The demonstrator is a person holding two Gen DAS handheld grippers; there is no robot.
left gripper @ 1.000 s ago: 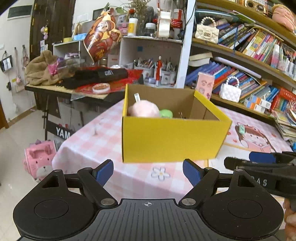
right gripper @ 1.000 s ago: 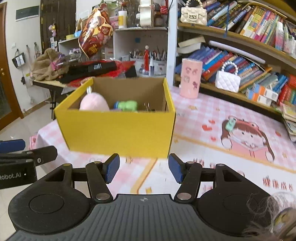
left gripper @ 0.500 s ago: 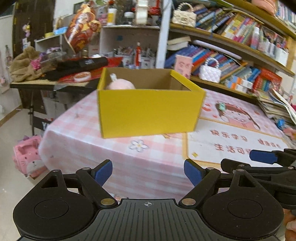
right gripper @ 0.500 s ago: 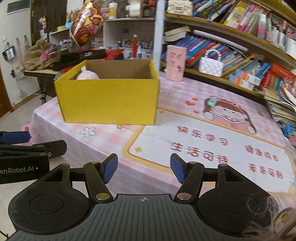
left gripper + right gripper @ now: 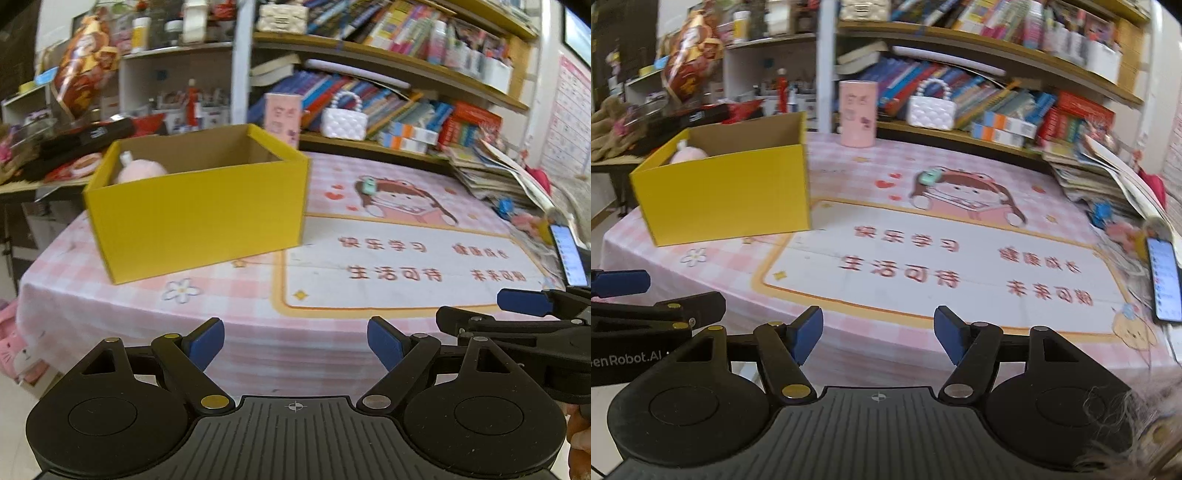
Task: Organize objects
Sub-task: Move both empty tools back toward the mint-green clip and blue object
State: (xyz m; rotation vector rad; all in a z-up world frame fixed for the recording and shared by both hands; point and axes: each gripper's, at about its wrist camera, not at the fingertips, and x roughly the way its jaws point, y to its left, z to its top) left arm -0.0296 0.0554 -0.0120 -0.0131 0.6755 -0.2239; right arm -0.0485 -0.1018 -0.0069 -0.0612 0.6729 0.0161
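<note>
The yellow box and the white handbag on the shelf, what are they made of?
Box: likely cardboard, matte yellow outside, plain brown inside with thin folded walls. Handbag: probably glossy quilted faux leather, with a beaded, pearl-like handle.

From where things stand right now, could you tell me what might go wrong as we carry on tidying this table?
The phone lies at the table's right edge, so a sweeping right hand-held gripper might knock it off. The small teal item looks hard to pinch. The yellow box sits near the left edge and could slide if bumped.
</note>
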